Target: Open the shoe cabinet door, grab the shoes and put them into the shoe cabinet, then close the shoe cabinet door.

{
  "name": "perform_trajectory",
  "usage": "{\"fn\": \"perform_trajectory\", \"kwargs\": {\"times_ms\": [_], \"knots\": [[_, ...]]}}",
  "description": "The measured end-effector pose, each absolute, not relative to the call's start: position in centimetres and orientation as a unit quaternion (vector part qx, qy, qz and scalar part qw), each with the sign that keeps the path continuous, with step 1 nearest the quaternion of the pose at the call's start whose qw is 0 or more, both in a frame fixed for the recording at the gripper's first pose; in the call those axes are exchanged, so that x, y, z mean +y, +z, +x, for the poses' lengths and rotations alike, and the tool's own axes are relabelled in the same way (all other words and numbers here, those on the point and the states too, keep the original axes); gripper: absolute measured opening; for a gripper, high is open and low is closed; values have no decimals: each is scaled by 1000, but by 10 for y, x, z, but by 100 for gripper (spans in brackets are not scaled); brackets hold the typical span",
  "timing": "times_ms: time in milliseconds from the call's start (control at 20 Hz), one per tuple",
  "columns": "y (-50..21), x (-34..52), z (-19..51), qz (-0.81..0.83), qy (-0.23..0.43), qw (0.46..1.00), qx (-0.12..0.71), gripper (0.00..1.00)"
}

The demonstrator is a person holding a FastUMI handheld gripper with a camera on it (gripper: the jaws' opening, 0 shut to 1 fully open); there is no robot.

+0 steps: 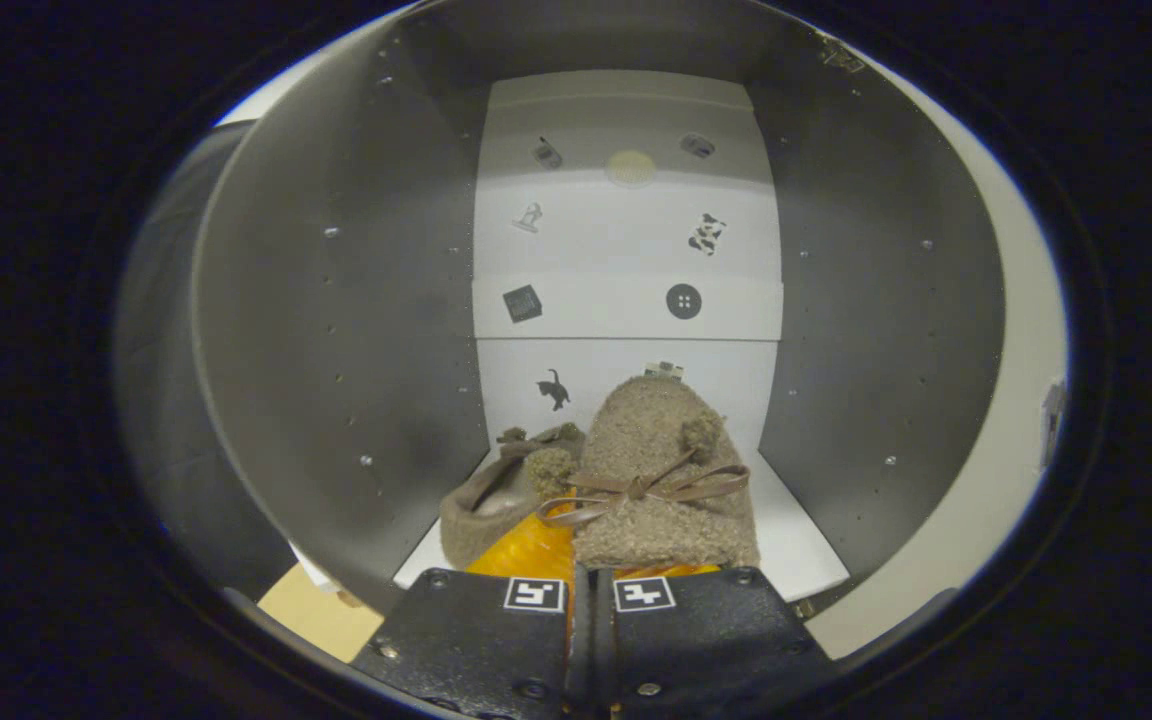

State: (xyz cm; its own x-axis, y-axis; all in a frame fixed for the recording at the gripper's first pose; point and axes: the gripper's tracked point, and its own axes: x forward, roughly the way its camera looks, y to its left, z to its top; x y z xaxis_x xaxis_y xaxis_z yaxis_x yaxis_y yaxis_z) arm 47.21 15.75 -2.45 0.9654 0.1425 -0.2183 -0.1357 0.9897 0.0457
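Now hand-held gripper [591, 575] clamps shoes [656, 480] inside cabinet [336, 300].

The shoe cabinet's white bottom shelf [796, 545] carried a pair of fuzzy tan shoes [636, 480], positioned side by side. The bow-trimmed shoe [661, 475] stood to the right of its mate [496, 495], touching it. Both sat forward of the cabinet's white back panel [626, 300].
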Motion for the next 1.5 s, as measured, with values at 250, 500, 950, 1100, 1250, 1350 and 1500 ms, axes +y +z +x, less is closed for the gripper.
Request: {"fn": "perform_trajectory", "kwargs": {"times_ms": [250,500,950,1100,1250,1350,1500], "knots": [[-30,154,521,18,60,990,126,5],[-53,145,561,31,48,986,154,5],[-82,132,584,27,27,974,224,6],[-84,132,584,18,21,970,240,9],[-84,137,576,17,28,968,249,22],[-75,143,567,21,42,969,243,33],[-66,143,551,16,44,972,230,50]]}}
